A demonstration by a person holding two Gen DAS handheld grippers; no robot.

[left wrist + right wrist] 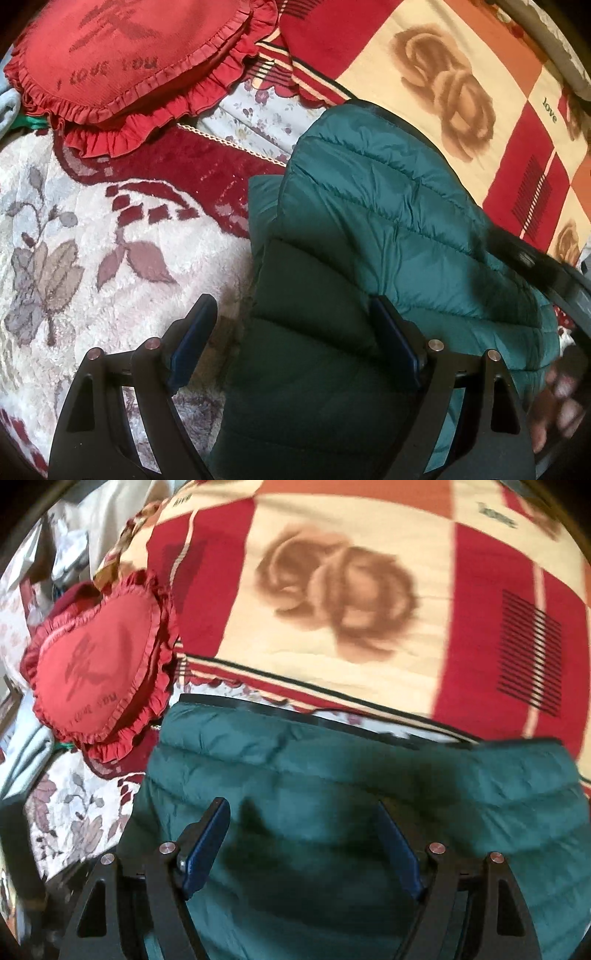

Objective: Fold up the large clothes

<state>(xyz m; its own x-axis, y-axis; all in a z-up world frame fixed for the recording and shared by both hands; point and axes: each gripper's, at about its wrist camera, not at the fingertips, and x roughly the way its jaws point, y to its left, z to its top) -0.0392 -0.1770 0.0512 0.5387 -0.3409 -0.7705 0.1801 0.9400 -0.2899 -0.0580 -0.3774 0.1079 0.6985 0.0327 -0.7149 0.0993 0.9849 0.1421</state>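
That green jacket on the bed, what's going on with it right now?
A person with tongs in each hand is folding a green puffer jacket on a bed, beside a red heart pillow and a rose-patterned blanket. The jacket already looks partly folded over itself. Both the left tongs and the right tongs are open above the jacket, gripping nothing.

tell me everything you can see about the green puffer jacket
The green puffer jacket is teal, shiny and horizontally quilted, with dark trim along one edge. It lies folded in layers on the bed, across the white floral blanket and the red-and-cream rose blanket. Both grippers hover open above it.
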